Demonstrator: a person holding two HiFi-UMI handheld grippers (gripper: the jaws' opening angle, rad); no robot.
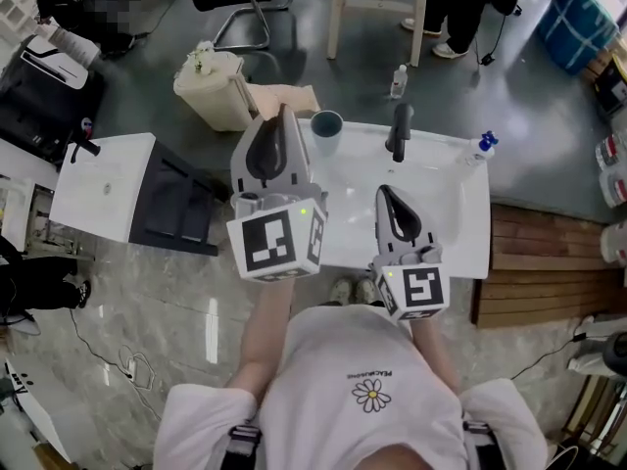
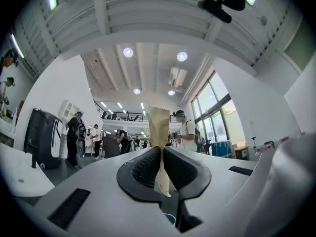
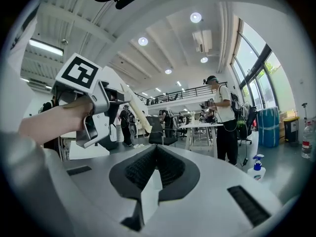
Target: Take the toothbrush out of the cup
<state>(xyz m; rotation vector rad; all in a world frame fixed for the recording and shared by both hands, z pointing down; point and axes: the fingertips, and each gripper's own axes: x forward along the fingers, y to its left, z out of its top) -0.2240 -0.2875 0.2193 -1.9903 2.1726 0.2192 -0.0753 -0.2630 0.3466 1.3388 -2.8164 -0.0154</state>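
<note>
Evidently the toothbrush (image 2: 159,127) is sheathed in tan paper.

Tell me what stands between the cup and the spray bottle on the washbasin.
The black faucet stands between the cup and the spray bottle. Nothing else is on that stretch. The head view shows this.

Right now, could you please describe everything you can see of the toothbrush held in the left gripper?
The toothbrush looks slim and pale, its upper part wrapped in tan paper with a serrated top edge. The left gripper pinches it mid-length between black ribbed pads, the pale end showing below. It is raised clear of the cup; only the pads touch it.
</note>
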